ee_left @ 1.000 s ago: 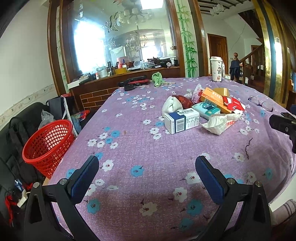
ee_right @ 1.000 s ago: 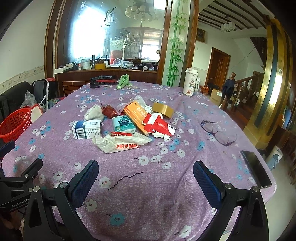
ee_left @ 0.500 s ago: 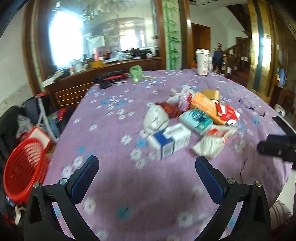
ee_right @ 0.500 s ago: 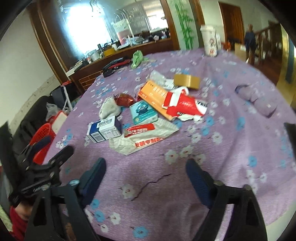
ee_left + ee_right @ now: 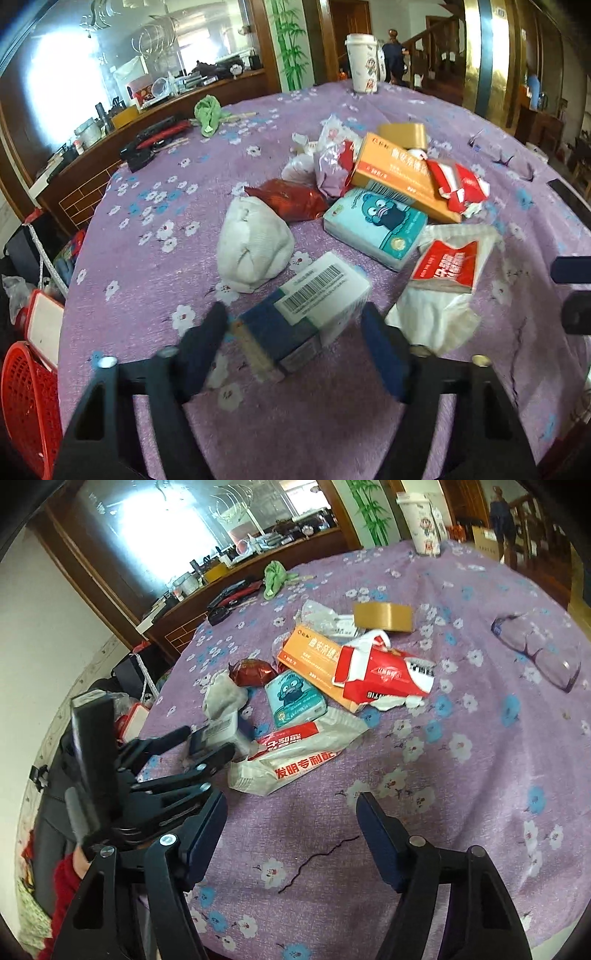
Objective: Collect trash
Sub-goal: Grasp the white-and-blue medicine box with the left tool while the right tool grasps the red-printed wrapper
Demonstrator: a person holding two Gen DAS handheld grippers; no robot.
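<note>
A pile of trash lies on the purple flowered tablecloth. My left gripper is open, its fingers on either side of a blue and white box with a barcode; the box also shows in the right wrist view. Behind it are a white crumpled wad, a teal tissue pack, a white and red bag, an orange box and a red torn pack. My right gripper is open and empty over the near cloth, short of the white and red bag.
A red basket stands on the floor left of the table. A paper cup, a green cloth, a tape roll and glasses lie further back. A dark cord lies on the near cloth.
My left gripper has moved forward to the blue and white box and narrowed around it. My right gripper has moved closer to the pile.
</note>
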